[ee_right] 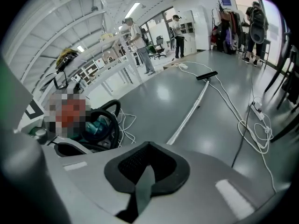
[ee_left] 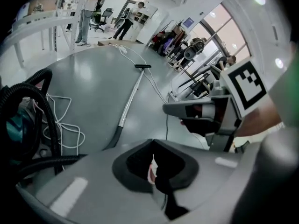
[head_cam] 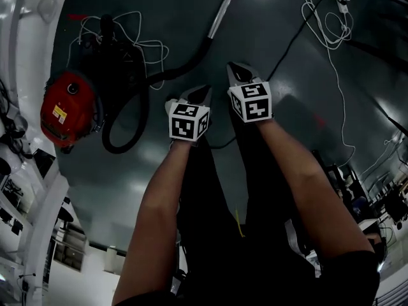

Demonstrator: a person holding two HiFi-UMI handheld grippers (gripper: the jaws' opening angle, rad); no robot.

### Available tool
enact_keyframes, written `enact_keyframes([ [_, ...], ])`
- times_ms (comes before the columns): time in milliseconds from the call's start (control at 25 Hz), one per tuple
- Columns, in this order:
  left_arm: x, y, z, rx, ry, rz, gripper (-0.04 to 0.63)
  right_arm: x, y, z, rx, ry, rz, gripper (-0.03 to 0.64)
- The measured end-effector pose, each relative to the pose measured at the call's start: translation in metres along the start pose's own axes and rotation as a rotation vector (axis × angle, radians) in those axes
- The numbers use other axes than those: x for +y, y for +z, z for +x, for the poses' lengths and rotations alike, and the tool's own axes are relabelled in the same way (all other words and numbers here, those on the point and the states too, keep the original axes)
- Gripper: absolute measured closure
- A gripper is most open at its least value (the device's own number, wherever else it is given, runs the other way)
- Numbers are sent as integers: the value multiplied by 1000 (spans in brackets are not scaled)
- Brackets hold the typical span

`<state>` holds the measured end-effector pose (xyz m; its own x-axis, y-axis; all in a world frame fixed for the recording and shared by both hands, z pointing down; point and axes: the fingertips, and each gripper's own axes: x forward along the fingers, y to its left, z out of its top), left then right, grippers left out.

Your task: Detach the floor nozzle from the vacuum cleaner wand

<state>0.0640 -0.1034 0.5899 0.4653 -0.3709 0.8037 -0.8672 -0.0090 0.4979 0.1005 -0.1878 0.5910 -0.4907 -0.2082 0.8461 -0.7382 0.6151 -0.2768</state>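
Hose (head_cam: 191,61) curls from red canister (head_cam: 67,107) to wand (head_cam: 224,8); left gripper (head_cam: 204,90) and right gripper (head_cam: 235,68) fingers clenched, empty.

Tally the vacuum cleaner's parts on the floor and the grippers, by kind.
Red vacuum body: 1
Black hose: 1
Wand: 1
Floor nozzle: 1
Grippers: 2, the left gripper and the right gripper
Total: 6

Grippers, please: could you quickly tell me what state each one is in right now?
Left gripper: shut, holding nothing.
Right gripper: shut, holding nothing.
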Motion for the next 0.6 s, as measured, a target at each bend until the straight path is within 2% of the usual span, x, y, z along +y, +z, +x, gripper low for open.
enact_keyframes([
  [240,33,-25,47,57,20,42,584,-1,-31,52,31,11,16,618],
  [440,79,-16,82,-20,147,58,586,-15,-49,95,49,9,7,618],
  [600,111,-18,116,-9,189,90,584,-32,-61,131,69,5,3,618],
])
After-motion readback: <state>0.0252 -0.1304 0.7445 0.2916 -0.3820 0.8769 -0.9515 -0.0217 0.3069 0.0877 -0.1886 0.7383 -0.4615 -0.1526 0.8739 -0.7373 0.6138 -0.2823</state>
